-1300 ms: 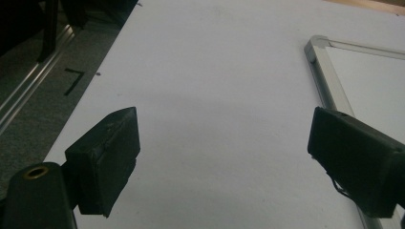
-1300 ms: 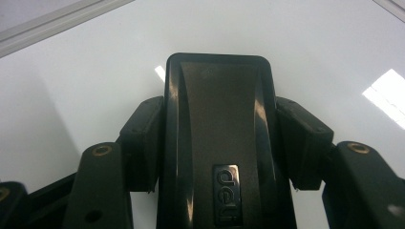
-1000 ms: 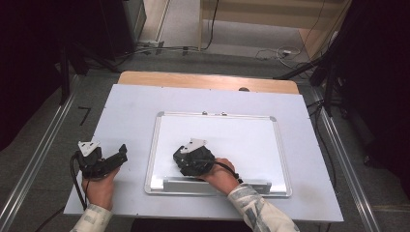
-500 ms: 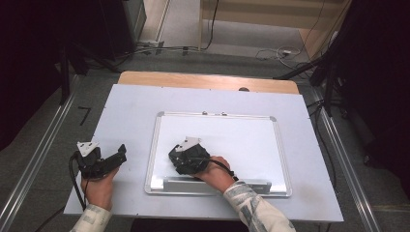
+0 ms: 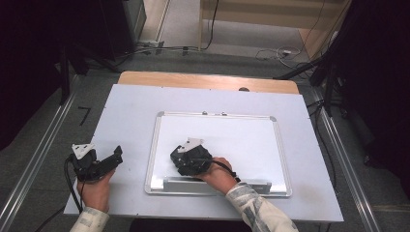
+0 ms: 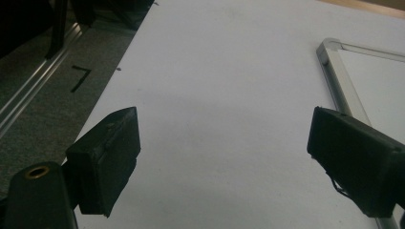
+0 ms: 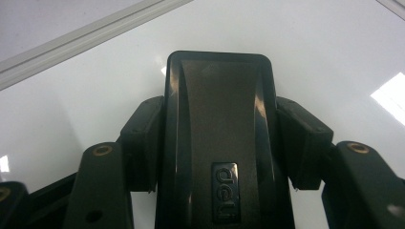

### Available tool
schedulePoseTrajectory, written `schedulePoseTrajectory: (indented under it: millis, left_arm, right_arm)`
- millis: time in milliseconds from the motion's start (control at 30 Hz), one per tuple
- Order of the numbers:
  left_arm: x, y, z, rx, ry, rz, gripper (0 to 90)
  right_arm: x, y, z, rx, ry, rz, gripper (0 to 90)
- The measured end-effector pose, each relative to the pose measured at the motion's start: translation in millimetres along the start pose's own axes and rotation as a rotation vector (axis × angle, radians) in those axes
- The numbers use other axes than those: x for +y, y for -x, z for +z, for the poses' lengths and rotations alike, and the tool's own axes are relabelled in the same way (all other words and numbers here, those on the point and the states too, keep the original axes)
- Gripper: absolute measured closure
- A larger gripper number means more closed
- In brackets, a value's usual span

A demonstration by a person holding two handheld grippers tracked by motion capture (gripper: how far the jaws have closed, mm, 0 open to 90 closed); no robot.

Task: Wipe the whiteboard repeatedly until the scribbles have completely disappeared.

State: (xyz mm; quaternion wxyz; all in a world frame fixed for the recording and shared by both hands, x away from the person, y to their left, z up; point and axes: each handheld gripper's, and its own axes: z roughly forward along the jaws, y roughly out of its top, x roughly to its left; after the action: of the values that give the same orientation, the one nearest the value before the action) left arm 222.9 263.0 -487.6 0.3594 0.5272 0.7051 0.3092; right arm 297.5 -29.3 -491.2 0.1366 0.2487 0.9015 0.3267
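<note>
A framed whiteboard (image 5: pixel 241 140) lies flat on the white table (image 5: pixel 130 111). My right gripper (image 5: pixel 180 155) rests on the board's lower left part, shut on a black eraser (image 7: pixel 219 138) with a small logo, whose flat face lies against the white surface. The eraser sits squarely between both pads (image 7: pixel 143 143). My left gripper (image 5: pixel 116 155) is held over the table left of the board, open and holding nothing. In the left gripper view its jaws stand wide apart over bare table, with the whiteboard's frame corner (image 6: pixel 329 52) at the right.
The whiteboard's metal tray (image 5: pixel 217 184) runs along its near edge. A wooden strip (image 5: pixel 208 81) borders the table's far side. Metal rails (image 5: pixel 34 164) and cables (image 5: pixel 280 50) lie on the floor around the table. A black floor mark (image 6: pixel 80 78) sits beyond the table's left edge.
My right gripper has slid the eraser a little to the left across the board. The left gripper has stayed nearly still.
</note>
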Motion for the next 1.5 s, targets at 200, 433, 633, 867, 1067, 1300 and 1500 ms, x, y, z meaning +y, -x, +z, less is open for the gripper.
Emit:
schedulePoseTrajectory:
  millis: [200,433,633,867,1067,1300,1500]
  left_arm:
    - [0.2,1.2,0.8,0.000,-0.002,0.002,11.0]
    - [0.0,0.8,0.8,-0.002,0.001,-0.001,11.0]
    - [0.0,0.9,0.6,0.000,0.001,0.000,11.0]
    - [0.1,0.3,-0.1,0.002,0.001,0.001,11.0]
    - [0.0,0.1,-0.1,0.001,-0.001,0.000,11.0]
    - [-0.2,0.1,0.4,0.000,-0.001,-0.002,11.0]
    - [-0.4,0.0,0.7,0.002,-0.002,-0.006,11.0]
  right_arm:
    - [-5.5,1.0,-5.0,0.006,-0.004,-0.009,39.0]
    - [-11.2,3.1,-9.6,0.007,-0.003,-0.018,39.0]
    - [-15.9,5.5,-13.6,-0.001,-0.004,-0.008,39.0]
    - [-22.5,9.4,-19.1,-0.007,-0.006,-0.006,39.0]
    - [-27.8,12.8,-23.4,-0.012,-0.006,0.003,38.9]
    - [-34.0,17.6,-28.2,-0.021,-0.005,0.009,38.9]
    - [-38.3,22.6,-31.7,-0.027,-0.008,0.016,38.9]
